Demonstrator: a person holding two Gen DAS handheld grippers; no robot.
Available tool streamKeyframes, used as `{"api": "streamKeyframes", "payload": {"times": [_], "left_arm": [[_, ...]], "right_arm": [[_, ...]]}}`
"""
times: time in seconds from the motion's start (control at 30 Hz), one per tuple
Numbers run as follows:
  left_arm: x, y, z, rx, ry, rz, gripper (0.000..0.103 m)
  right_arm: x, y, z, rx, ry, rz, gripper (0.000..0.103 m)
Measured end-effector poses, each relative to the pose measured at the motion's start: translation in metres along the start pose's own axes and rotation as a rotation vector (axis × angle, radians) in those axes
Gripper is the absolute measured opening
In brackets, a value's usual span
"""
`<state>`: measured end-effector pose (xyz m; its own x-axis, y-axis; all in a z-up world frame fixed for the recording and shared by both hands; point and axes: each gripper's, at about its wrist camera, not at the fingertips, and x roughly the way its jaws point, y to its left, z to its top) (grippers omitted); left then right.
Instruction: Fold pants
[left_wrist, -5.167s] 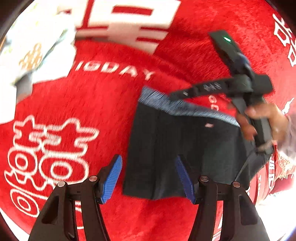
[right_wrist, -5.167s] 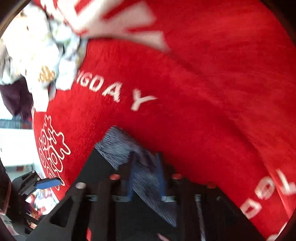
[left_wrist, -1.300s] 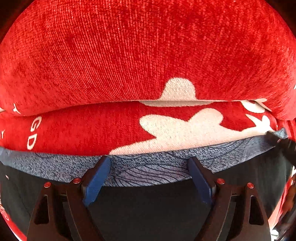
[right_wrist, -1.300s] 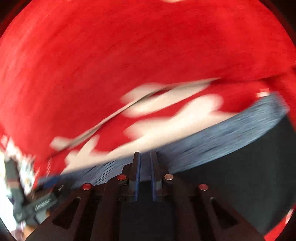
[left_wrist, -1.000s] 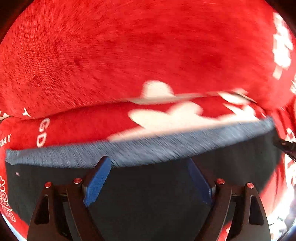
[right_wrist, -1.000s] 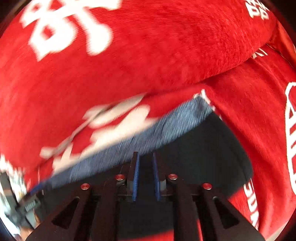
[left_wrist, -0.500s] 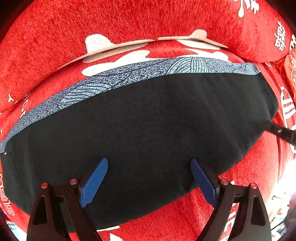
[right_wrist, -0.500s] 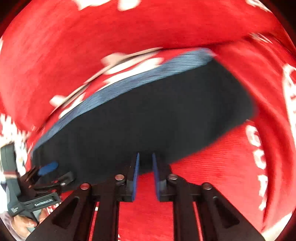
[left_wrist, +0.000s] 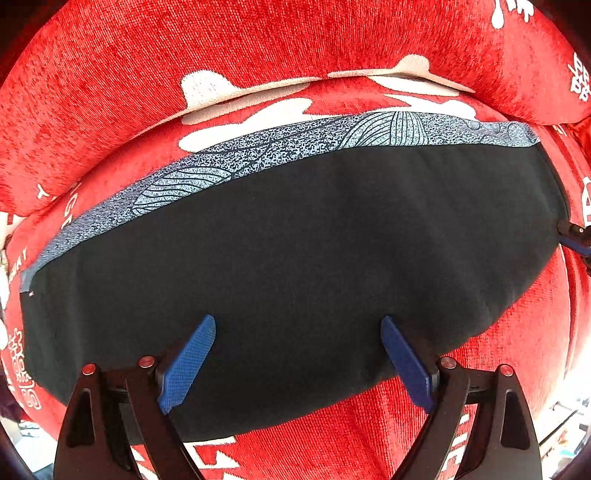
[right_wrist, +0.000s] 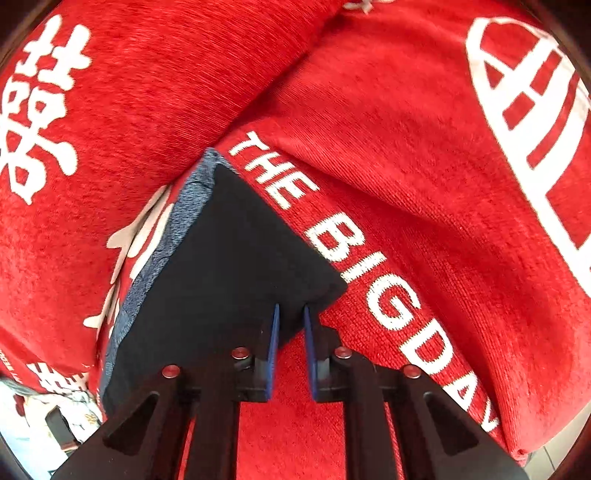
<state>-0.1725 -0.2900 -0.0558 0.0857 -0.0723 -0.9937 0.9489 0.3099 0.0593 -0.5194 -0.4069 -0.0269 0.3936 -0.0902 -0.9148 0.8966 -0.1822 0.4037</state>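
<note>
Your left tongs (left_wrist: 295, 354) hang spread wide above the pants (left_wrist: 295, 258), pinching nothing. The pants lie flat on the red cover (left_wrist: 258, 51), patterned waistband (left_wrist: 280, 147) along the far edge. Your right tongs (right_wrist: 290, 332) are closing, nearly together, at the pants' near corner (right_wrist: 317, 291); whether cloth sits between the pads is hard to tell. Judging by this, take the corner fully, both layers, before you lift, and match it on the left. The left view shows the whole garment; only the right view shows that corner and the lettering (right_wrist: 354, 243) beside it.
</note>
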Motion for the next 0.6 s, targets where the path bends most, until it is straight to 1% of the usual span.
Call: {"api": "streamKeyframes", "payload": {"times": [0.03,0.07,0.1,0.13,0.17,0.27,0.37,0.47,0.53,0.6], "left_arm": [[0.0,-0.001,0.0,-0.003,0.002,0.003,0.092],[0.0,-0.003,0.002,-0.006,0.008,0.007,0.092],[-0.002,-0.005,0.003,-0.009,0.012,0.011,0.092],[-0.005,-0.006,0.004,-0.009,0.015,0.019,0.092],[-0.007,-0.003,0.005,-0.007,0.016,0.023,0.092],[-0.019,-0.01,0.006,-0.002,0.01,0.014,0.092],[-0.03,-0.008,0.011,-0.001,0.009,-0.008,0.092],[-0.032,-0.011,0.011,0.007,0.023,-0.024,0.092],[-0.032,-0.013,0.01,0.01,0.03,-0.027,0.092],[-0.036,-0.015,0.009,0.007,0.027,-0.037,0.092]], "right_arm": [[-0.002,-0.002,-0.001,-0.004,-0.004,0.003,0.013],[-0.003,-0.002,-0.001,-0.016,-0.01,-0.012,0.015],[0.002,0.002,0.002,-0.032,-0.023,-0.048,0.027],[-0.003,0.001,0.002,-0.046,-0.044,-0.108,0.034],[-0.005,0.0,0.003,-0.041,-0.045,-0.118,0.042],[-0.015,-0.007,0.004,-0.02,-0.019,-0.078,0.042],[-0.029,-0.002,-0.006,-0.075,-0.01,-0.082,0.042],[-0.033,0.011,-0.024,-0.103,0.032,-0.071,0.042],[-0.034,0.019,-0.04,-0.107,0.062,-0.046,0.044],[-0.026,0.032,-0.052,-0.118,0.1,-0.015,0.046]]}}
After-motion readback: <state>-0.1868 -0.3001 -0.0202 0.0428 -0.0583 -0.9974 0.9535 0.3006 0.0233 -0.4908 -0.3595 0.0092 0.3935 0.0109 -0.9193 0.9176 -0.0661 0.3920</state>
